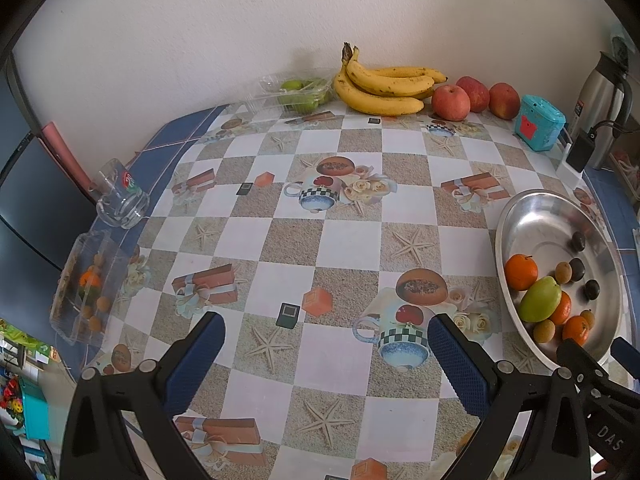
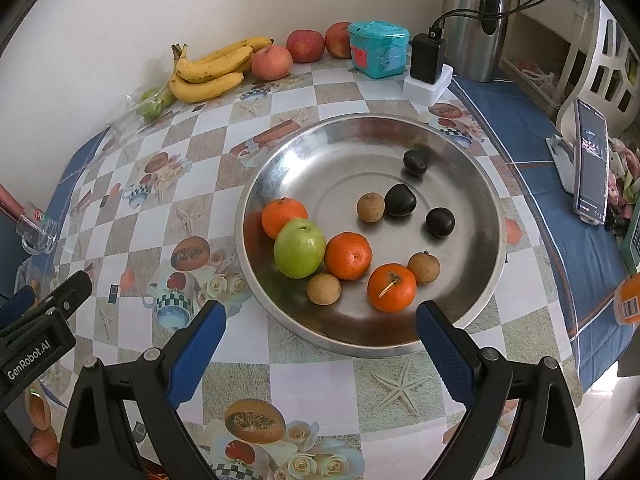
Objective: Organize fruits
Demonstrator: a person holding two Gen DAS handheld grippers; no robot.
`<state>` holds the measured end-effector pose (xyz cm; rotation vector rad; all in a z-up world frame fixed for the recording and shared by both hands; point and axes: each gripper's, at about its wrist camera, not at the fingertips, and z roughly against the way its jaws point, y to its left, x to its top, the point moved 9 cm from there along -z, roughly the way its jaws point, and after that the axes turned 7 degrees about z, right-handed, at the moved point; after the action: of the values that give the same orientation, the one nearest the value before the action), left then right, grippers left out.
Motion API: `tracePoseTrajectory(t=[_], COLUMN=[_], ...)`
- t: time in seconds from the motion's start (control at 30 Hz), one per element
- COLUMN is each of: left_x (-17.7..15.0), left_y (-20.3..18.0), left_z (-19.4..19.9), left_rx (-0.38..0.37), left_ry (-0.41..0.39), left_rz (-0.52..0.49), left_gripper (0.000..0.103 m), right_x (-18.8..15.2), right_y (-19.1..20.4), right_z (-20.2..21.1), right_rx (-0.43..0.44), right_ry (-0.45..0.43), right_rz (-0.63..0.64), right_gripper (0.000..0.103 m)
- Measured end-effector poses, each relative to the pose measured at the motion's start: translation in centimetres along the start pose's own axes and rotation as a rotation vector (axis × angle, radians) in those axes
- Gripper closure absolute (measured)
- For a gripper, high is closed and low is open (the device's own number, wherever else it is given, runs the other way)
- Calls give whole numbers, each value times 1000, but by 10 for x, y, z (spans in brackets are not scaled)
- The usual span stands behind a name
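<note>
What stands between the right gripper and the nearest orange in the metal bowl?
Only the bowl's near rim. The right gripper is open and empty just before it, and the orange lies just beyond, uncovered.

Teal box point(image 2: 379, 49), steel thermos point(image 2: 476, 20), black charger point(image 2: 427, 58) by wall; phone point(image 2: 591, 162) on stand, rt side.
</note>
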<state>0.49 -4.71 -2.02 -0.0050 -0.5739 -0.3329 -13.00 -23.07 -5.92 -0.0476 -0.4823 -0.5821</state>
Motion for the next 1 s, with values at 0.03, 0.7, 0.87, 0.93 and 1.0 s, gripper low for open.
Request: tracePoseTrajectory(t=[0.03, 0.7, 0.87, 0.93, 1.0], left_x=[0, 0, -1, -1, -2], left_y=[0, 3, 4, 4, 4], left_z=[0, -3, -5, -6, -6], left_rx=[0, -8, -12, -12, -13], left_ry=[0, 14, 24, 28, 32], left_rz=[0, 13, 19, 20, 23], left_gripper=[0, 0, 0, 0, 0], right_x=[0, -1, 0, 1, 1], right_y=[0, 2, 2, 1, 0], right_z=[0, -3, -2, -1, 0], right_rx=[0, -2, -4, -6, -9], right_ry=[1, 6, 4, 1, -5], right_rz=[1, 7, 5, 2, -1], right_gripper=[7, 7, 7, 7, 7])
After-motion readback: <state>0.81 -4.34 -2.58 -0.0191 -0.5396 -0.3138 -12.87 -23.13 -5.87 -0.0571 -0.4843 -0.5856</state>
